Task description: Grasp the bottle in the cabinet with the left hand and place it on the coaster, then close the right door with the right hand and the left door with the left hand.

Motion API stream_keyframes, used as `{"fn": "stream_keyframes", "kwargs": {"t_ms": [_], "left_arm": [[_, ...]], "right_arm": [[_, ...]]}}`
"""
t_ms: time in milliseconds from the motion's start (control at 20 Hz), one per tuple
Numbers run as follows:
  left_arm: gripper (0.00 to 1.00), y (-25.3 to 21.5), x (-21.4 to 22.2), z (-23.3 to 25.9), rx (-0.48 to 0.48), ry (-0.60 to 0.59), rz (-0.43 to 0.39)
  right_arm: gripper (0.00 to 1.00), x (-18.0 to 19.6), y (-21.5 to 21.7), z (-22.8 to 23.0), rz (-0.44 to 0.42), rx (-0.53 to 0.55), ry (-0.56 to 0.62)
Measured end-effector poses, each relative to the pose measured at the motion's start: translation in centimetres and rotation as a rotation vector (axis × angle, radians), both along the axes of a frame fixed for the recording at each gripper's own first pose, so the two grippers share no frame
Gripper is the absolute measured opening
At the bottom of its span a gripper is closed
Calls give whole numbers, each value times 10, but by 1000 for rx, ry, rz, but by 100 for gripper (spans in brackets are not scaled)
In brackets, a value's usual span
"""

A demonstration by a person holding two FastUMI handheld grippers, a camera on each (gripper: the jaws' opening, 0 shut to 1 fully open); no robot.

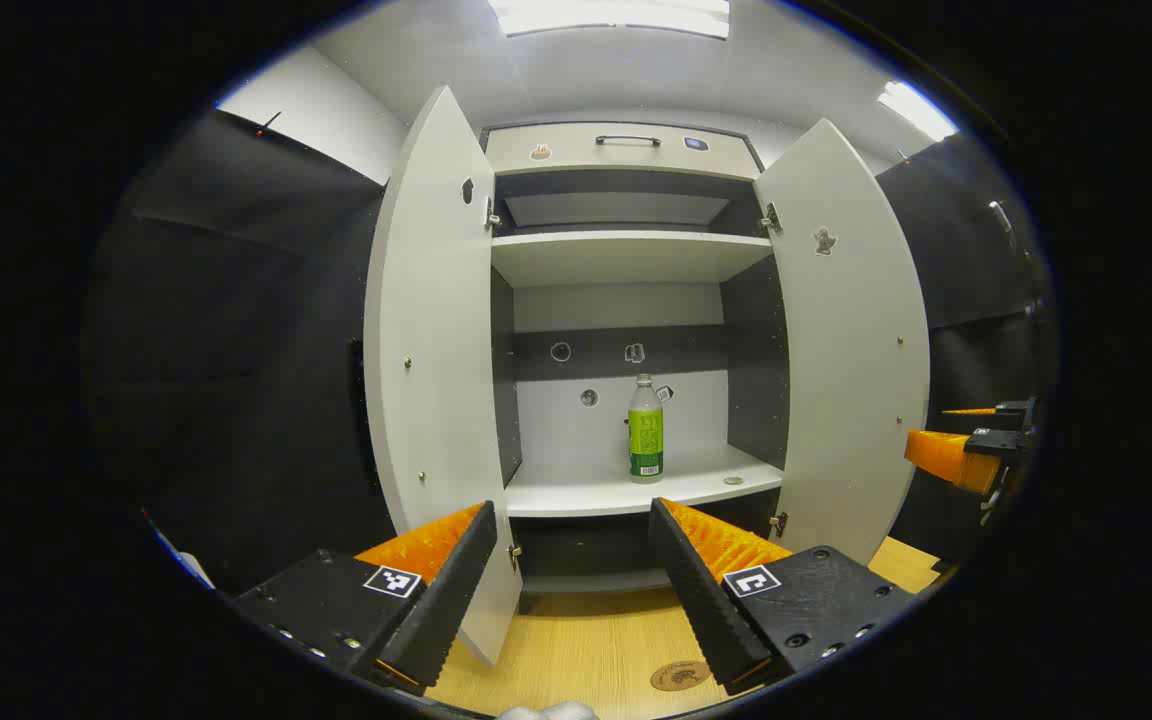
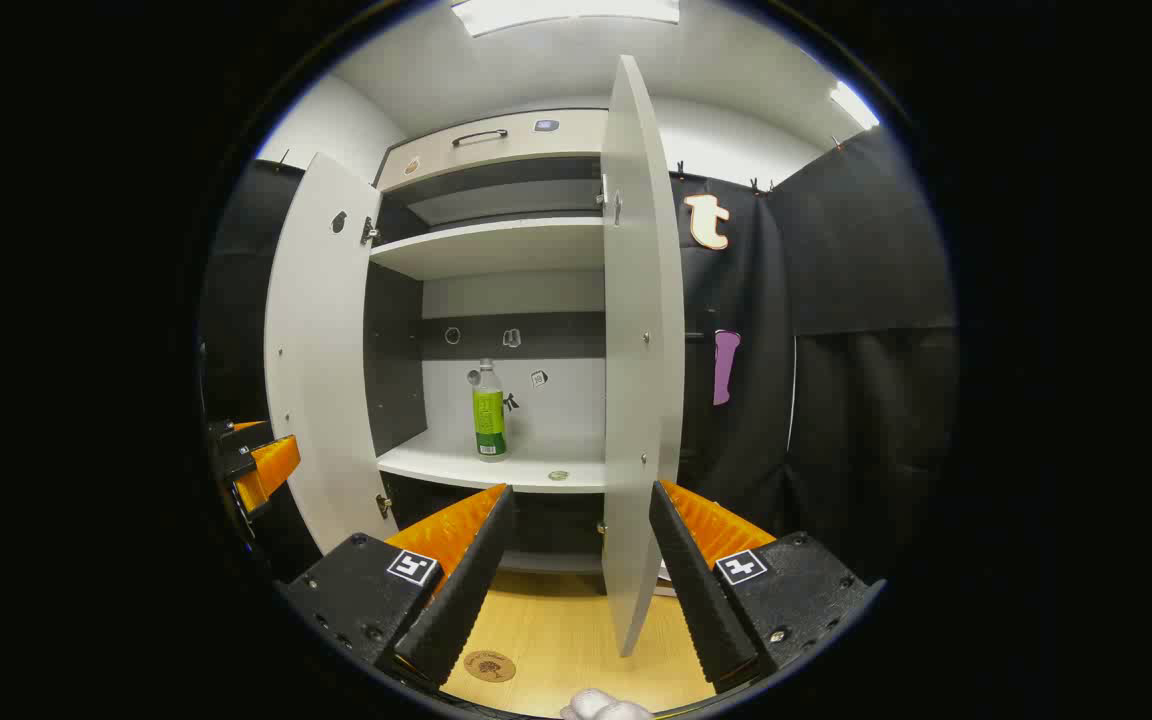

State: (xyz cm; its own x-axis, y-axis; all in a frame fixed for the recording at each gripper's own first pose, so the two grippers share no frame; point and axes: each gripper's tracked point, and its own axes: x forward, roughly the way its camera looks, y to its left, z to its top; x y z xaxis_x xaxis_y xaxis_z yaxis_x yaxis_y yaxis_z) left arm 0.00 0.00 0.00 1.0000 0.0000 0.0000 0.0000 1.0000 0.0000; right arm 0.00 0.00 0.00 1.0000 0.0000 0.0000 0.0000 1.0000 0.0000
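Left gripper (image 1: 568, 560) spread wide and empty, lined up on the green-labelled plastic bottle (image 1: 646, 432) deep in the open white cabinet (image 1: 626, 255); right gripper (image 2: 576, 545) released too, waiting near its door (image 2: 641, 350).

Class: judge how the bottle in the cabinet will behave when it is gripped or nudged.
The bottle stands tall and narrow on the shelf, so a nudge near the cap may tip it. It looks like thin plastic, probably light, and its round body would likely roll if toppled.

Test booth: black cloth walls (image 2: 866, 330), open cabinet (image 1: 626, 260).
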Motion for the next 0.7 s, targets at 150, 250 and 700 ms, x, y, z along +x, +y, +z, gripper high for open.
{"fn": "stream_keyframes", "kwargs": {"t_ms": [150,250,700], "left_arm": [[94,3,4,0,0,0,5],[94,5,7,-1,-5,3,3],[94,10,28,-8,8,13,4]], "right_arm": [[83,-1,0,1,-2,-1,-3],[83,2,0,2,1,3,-6],[83,19,10,8,32,-9,-4]]}}
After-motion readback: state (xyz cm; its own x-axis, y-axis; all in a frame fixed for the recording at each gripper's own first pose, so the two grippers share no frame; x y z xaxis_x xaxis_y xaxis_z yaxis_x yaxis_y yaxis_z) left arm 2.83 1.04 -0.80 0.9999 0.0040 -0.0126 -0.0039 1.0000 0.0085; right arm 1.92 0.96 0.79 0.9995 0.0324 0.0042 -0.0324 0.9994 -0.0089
